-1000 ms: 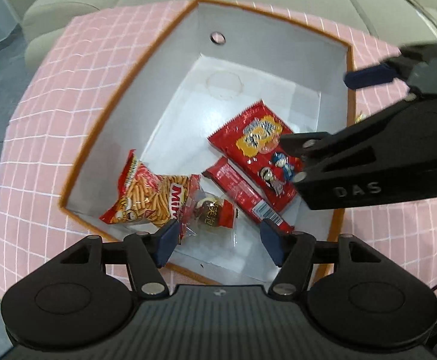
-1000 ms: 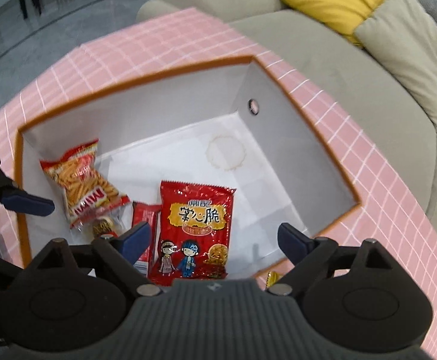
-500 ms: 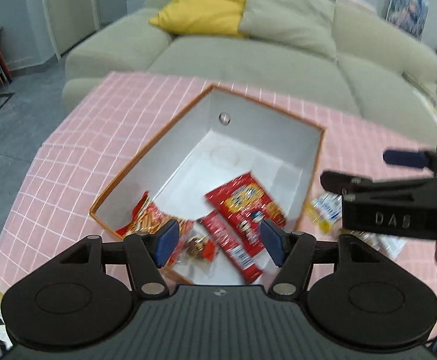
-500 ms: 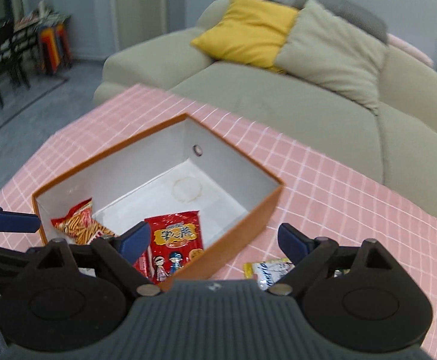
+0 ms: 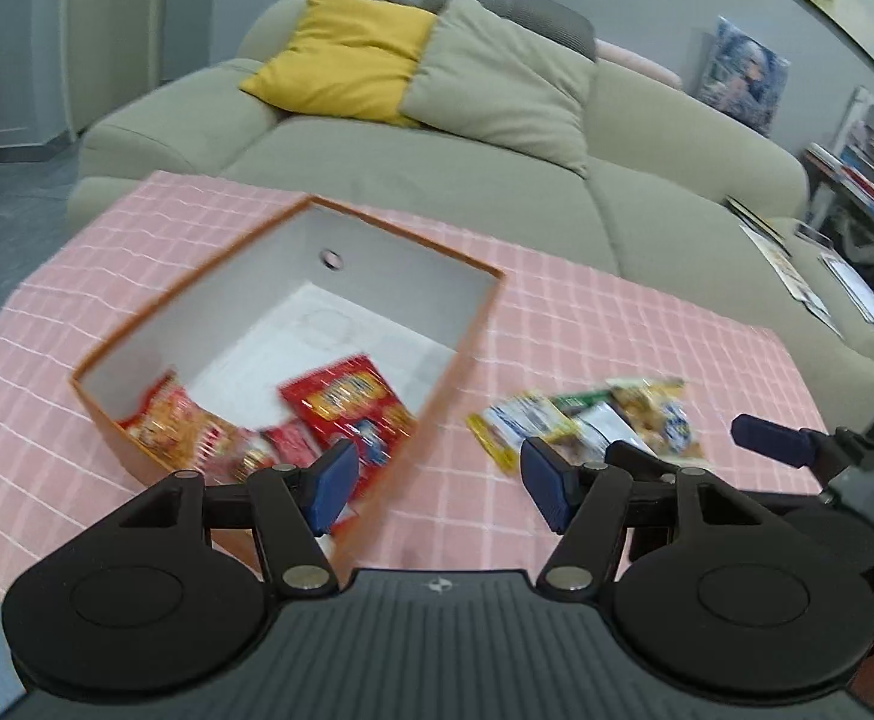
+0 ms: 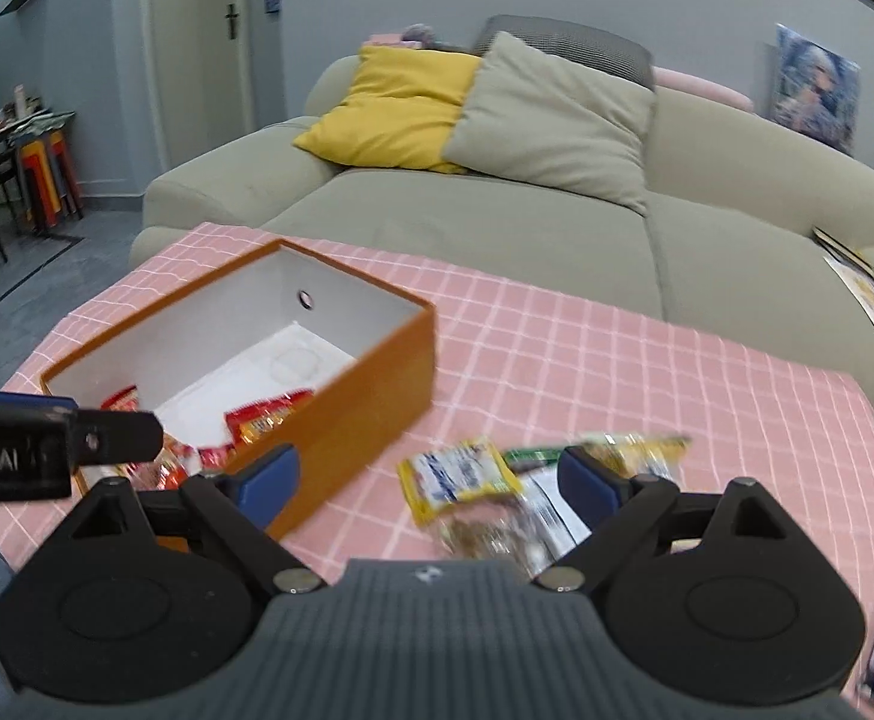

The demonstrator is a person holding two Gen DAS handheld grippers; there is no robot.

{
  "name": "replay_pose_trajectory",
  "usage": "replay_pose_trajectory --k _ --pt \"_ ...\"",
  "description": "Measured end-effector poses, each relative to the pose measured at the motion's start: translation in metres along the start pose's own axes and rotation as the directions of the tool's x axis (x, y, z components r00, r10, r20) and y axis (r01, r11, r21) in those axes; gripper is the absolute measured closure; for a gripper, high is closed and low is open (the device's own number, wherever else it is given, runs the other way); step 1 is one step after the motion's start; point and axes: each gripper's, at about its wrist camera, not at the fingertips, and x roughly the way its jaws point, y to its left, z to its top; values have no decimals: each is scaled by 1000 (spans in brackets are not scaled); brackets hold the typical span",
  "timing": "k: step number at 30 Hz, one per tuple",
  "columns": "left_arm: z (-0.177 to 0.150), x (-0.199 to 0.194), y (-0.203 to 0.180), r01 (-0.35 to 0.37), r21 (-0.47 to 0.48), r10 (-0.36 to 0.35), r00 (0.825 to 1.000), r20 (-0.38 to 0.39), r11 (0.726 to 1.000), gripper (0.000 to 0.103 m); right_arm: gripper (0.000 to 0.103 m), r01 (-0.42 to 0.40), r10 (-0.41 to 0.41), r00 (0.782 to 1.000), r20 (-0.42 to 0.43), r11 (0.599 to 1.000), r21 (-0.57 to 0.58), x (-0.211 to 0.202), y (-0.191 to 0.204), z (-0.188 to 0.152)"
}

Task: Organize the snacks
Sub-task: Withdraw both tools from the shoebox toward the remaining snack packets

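From the left wrist, the left gripper (image 5: 434, 483) is seen wide open and empty; red snack packets (image 5: 350, 408) lie in the orange box (image 5: 466, 330), left of loose packets (image 5: 586, 420) on the tablecloth (image 5: 616, 330); from the right wrist, the right gripper (image 6: 431, 480) is held wide open, empty, above the loose packets

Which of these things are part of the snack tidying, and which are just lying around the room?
Part of the job:
- orange box
- red snack packets already inside it
- loose snack packets on the pink tablecloth
- left gripper and right gripper, both open and empty

Just lying about:
- sofa
- yellow cushion
- grey cushion
- magazines
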Motion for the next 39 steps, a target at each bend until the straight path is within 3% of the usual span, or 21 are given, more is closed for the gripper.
replay_pose_trajectory --k 12,21,24,29,33,39 --pt "-37 30 -37 103 66 -99 993 -62 992 30 14 120 -119 993 -22 992 38 -4 -44 -82" --pt "-45 64 -53 139 84 -127 982 -138 987 30 17 148 -144 986 -83 988 42 22 -67 -102" --pt "-43 75 -60 155 129 -135 980 -149 979 30 19 148 -147 985 -96 989 7 37 -73 -100" --pt "-39 110 -74 176 279 -122 972 -200 944 30 21 118 -119 986 -117 993 -13 59 -91 -90" --pt "-29 132 -81 201 338 -126 964 -233 919 30 21 77 -80 987 -136 997 -23 78 -103 -80" --pt "-25 167 -98 233 480 -98 952 -288 846 29 22 21 -35 986 -161 996 -86 108 -109 -69"
